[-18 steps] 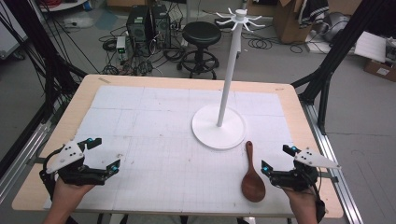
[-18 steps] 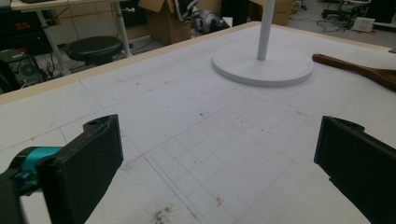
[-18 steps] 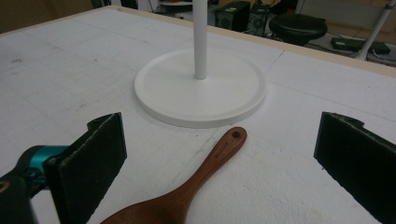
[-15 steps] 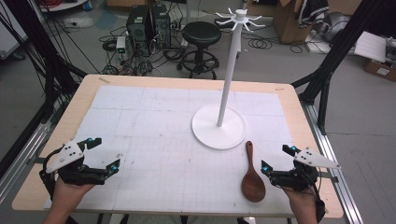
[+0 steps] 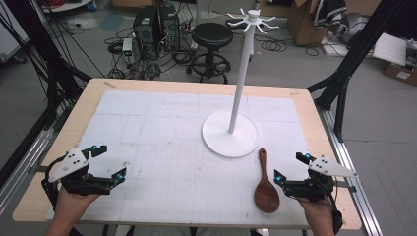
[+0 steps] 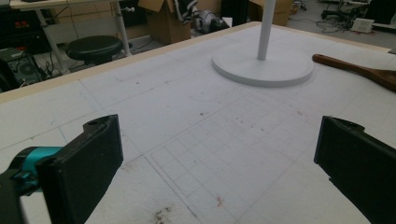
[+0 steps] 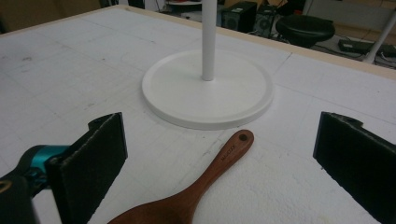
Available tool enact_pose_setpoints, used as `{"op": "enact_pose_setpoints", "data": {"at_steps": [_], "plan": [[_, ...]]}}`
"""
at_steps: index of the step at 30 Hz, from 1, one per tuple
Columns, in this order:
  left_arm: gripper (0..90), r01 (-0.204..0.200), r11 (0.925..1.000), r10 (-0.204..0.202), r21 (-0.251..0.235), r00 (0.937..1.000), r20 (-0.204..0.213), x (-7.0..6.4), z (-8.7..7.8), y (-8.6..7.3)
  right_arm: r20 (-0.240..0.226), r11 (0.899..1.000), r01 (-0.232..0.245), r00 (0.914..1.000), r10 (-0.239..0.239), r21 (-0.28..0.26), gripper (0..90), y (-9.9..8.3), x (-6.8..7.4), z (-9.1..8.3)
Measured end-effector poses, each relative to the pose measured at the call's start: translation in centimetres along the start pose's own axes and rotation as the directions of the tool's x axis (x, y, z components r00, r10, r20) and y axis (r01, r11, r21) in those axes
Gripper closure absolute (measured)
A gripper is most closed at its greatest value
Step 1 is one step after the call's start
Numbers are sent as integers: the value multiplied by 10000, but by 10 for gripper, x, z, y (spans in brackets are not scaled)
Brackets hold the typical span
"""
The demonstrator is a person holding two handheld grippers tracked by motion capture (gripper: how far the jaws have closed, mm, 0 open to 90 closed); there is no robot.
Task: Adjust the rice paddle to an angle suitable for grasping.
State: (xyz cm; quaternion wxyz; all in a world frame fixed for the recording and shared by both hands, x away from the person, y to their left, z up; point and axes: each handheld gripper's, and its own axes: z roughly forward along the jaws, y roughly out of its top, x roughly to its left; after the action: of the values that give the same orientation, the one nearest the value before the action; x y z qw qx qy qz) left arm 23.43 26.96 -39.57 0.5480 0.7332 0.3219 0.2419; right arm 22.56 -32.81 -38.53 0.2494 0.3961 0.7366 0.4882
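Note:
A dark wooden spoon (image 5: pixel 264 184) lies flat on the white mat, handle toward the white stand (image 5: pixel 230 133), bowl toward the front edge. In the right gripper view the spoon (image 7: pixel 201 186) runs up between the wide-apart jaws, its handle end just short of the stand's round base (image 7: pixel 208 88). My right gripper (image 5: pixel 291 169) is open, low over the table, just right of the spoon's bowl. At the front left, my left gripper (image 5: pixel 110 161) is open over bare mat. From the left gripper view the stand (image 6: pixel 262 65) and the spoon handle (image 6: pixel 357 70) sit far off.
The stand's tall pole ends in a ring of hooks (image 5: pixel 253 17) high above the table. The wooden table (image 5: pixel 88 98) has a gridded white mat. Beyond its far edge are a black stool (image 5: pixel 211 37), computer cases (image 5: pixel 157 22), cables and cardboard boxes.

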Motion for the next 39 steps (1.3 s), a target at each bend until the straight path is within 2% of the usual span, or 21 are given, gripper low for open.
{"op": "enact_pose_setpoints", "data": {"at_steps": [4, 5, 8, 9, 10, 13, 16, 17, 20, 21, 23, 25, 30, 33, 35, 39], "plan": [[17, 4, 10000, -4, 7, 10000, 11, 0, 1, 0, -18, 9999, 37, 10000, -37, 96, 75, 1, 0, -1], [17, -37, 10000, 37, 23, 10000, 25, 0, 1, 0, -20, 9999, 81, 10000, -81, 102, 184, 1, 0, -1], [17, -32, 10000, 32, 12, 10000, 32, -1, 1, 0, -94, 9999, 14, 10000, -13, 133, 200, 2, 0, -2], [17, -15, 10000, 15, 15, 10000, 39, 0, 1, 0, -274, 9997, 76, 9996, -70, 232, 257, 3, 0, -1], [17, -15, 10000, 15, 15, 10000, 39, 0, 1, 0, -274, 9997, 76, 9996, -70, 232, 257, 3, 0, -1], [17, -47, 10000, 47, 36, 10000, 47, -1, 2, 0, -610, 9992, 178, 9980, -156, 349, 360, 5, 3, 1], [17, -61, 10000, 60, 42, 10000, 61, -1, 2, 0, -777, 9991, 159, 9969, -128, 383, 391, 6, 4, 3], [17, -73, 10000, 72, 35, 9999, 83, -1, 3, 1, -912, 9991, 23, 9958, 16, 426, 444, 6, 4, 5], [17, -74, 10000, 74, 45, 9999, 90, -1, 3, 1, -1045, 9988, 43, 9945, 7, 481, 464, 7, 5, 6], [17, -69, 10000, 68, 55, 9999, 101, -1, 2, 1, -1233, 9979, 11, 9924, 68, 642, 511, 8, 6, 8], [17, -36, 10000, 35, 68, 9999, 100, -1, 2, 0, -1285, 9979, 86, 9917, -2, 649, 527, 8, 6, 9], [17, -42, 10000, 41, 61, 9999, 137, -1, 2, 1, -1500, 9952, 284, 9886, -141, 940, 593, 10, 9, 11], [17, -44, 10000, 43, 65, 9999, 125, -2, 2, 1, -1696, 9904, 475, 9852, -251, 1298, 642, 11, 13, 18], [17, -73, 9999, 72, 75, 9999, 121, -2, 2, 1, -1914, 9834, 635, 9810, -302, 1703, 686, 10, 15, 24], [17, -82, 10000, 81, 55, 9999, 128, -2, 2, 1, -1942, 9807, 735, 9802, -376, 1814, 687, 10, 16, 26], [17, -90, 9999, 89, 76, 9999, 123, -3, 2, 1, -2317, 9692, 1110, 9710, -586, 2199, 698, 8, 16, 36]]}}
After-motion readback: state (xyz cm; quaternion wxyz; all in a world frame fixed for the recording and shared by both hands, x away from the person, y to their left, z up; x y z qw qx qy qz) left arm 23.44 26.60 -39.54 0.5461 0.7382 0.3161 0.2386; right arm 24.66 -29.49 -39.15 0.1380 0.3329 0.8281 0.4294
